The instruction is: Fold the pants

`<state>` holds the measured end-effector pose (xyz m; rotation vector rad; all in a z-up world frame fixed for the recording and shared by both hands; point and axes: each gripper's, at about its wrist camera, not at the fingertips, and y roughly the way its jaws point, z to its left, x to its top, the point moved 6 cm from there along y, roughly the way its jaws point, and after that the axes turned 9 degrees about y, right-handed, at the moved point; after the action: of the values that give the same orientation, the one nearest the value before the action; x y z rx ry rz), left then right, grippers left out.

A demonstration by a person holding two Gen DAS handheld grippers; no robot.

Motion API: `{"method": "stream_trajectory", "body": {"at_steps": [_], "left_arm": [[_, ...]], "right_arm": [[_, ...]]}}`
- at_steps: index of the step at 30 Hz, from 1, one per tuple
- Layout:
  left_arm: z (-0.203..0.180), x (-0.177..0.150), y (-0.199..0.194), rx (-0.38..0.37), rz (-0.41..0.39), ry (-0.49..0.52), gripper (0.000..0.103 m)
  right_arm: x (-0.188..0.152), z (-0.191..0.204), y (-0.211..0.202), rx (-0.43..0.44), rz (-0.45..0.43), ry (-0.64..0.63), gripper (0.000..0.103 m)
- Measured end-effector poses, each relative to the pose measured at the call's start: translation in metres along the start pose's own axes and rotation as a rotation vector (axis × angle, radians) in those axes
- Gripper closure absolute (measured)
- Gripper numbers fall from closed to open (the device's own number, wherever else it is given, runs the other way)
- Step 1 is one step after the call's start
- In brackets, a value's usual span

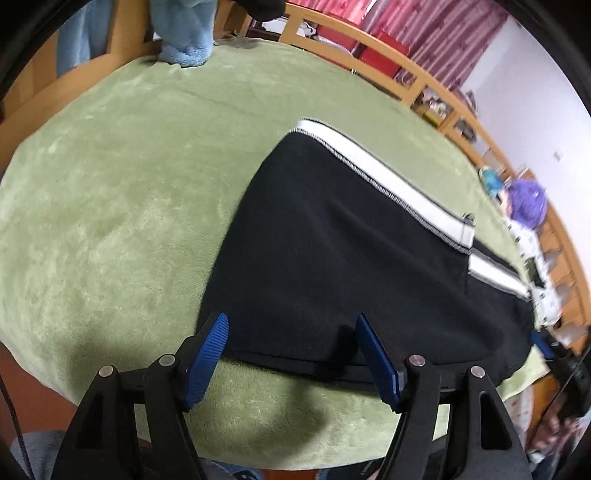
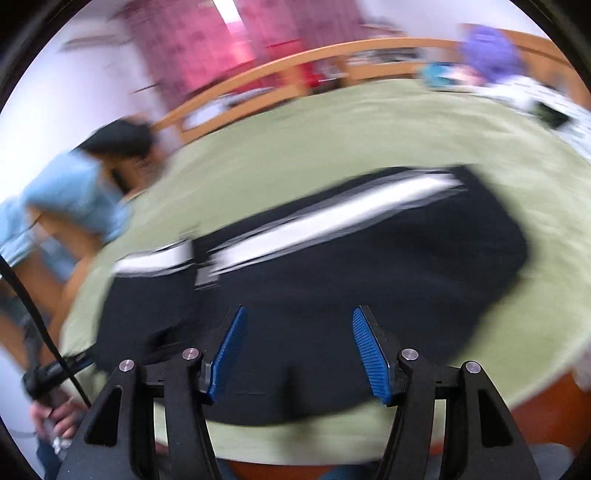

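Left gripper [image 1: 291,356]: jaws spread, nothing between the pads, poised at the pants' near hem.
Right gripper [image 2: 297,354]: jaws apart, empty, above black cloth; this view is blurred.
Pants [image 1: 351,266]: black with white side stripe, flat on the green blanket [image 1: 122,221].
Left view only: blue plush [image 1: 184,33] at the far edge.
Right view only: a hand [image 2: 55,417] gripping the other tool.

Landmark = pants [image 1: 351,258]. They lie flat on the blanket [image 1: 129,221], near its front edge. Left gripper [image 1: 291,339] sits over the pants' near hem; right gripper [image 2: 297,332] over their near edge too. Stuffed toy [image 1: 184,37] on the blanket well behind the pants, far-left. Wooden rail [image 1: 424,85] behind the pants, past the blanket.
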<state>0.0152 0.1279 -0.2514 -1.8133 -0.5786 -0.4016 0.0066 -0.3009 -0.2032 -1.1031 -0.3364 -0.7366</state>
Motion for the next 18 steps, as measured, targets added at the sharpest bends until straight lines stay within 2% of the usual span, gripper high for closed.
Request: {"method": "stream_trajectory", "body": {"at_steps": [3,4,8,9,10,11,13,15,16,18], "left_arm": [[0.005,-0.001,-0.003,-0.011,-0.023,-0.022,0.032],[0.007,0.0,-0.002,-0.002,-0.019,-0.026,0.032],[0.007,-0.003,-0.004,0.0,-0.036,-0.022,0.032],[0.009,-0.004,-0.004,-0.002,-0.041,-0.024,0.032],[0.01,-0.005,-0.005,-0.008,-0.045,-0.028,0.032],[0.011,-0.005,-0.006,-0.023,-0.049,-0.034,0.032],[0.016,-0.007,-0.009,-0.05,-0.062,-0.046,0.032],[0.017,-0.005,-0.011,-0.07,-0.08,-0.058,0.032],[0.017,-0.004,-0.012,-0.081,-0.089,-0.06,0.032],[0.016,-0.003,-0.011,-0.095,-0.097,-0.06,0.032]], "right_arm": [[-0.02,0.06,0.036,0.096,0.088,-0.064,0.051],[-0.025,0.07,0.042,0.11,0.102,-0.076,0.056],[-0.04,0.105,0.085,0.133,0.212,-0.118,0.059],[-0.048,0.109,0.096,0.101,0.26,-0.14,0.07],[-0.054,0.113,0.105,0.098,0.29,-0.159,0.091],[-0.058,0.118,0.105,0.112,0.299,-0.184,0.093],[-0.059,0.122,0.087,0.162,0.214,-0.26,0.096],[-0.055,0.118,0.075,0.219,0.197,-0.222,0.097],[-0.053,0.109,0.071,0.228,0.194,-0.176,0.097],[-0.059,0.1,0.073,0.189,0.217,-0.185,0.097]]}}
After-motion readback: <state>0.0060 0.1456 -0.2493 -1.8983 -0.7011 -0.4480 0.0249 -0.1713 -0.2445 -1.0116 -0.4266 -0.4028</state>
